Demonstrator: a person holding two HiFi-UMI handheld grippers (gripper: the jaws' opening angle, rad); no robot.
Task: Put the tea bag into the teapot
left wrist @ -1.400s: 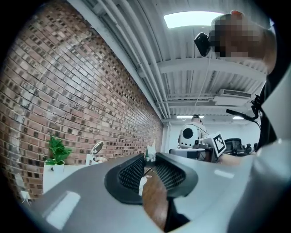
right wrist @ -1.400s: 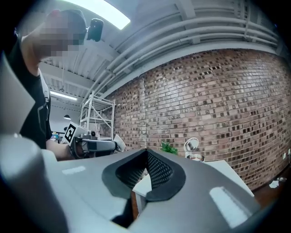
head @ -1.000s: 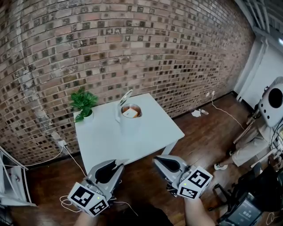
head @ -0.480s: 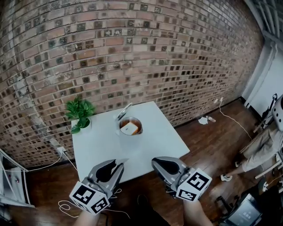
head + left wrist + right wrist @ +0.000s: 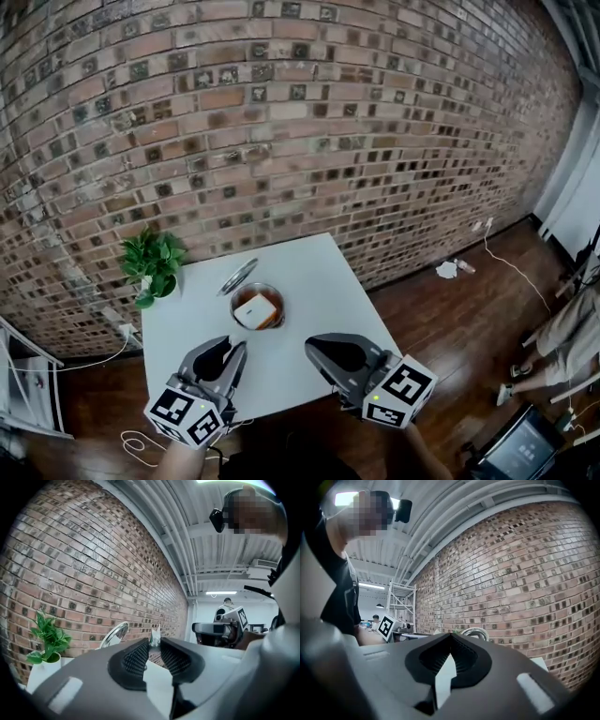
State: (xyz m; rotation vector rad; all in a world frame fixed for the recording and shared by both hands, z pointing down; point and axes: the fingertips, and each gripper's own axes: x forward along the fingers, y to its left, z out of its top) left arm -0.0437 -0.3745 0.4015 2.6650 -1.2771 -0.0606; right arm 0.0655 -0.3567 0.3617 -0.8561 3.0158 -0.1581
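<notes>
On the white table stands the teapot, uncovered and holding brown tea. A pale square tea bag lies inside it. Its round lid rests tilted just behind it, also seen as the lid. My left gripper hovers over the table's front edge, short of the pot, open with nothing between its pads. My right gripper hangs to the right of it, shut and empty, its tips meeting. The pot's rim shows just beyond them.
A small potted plant stands at the table's back left corner, also in view as the plant. A brick wall runs close behind the table. Cables and crumpled paper lie on the wooden floor. A person's leg is at the right.
The table and teapot have come nearer and lower in the head view; both grippers now reach over the table's front edge. Their jaws look unchanged.
</notes>
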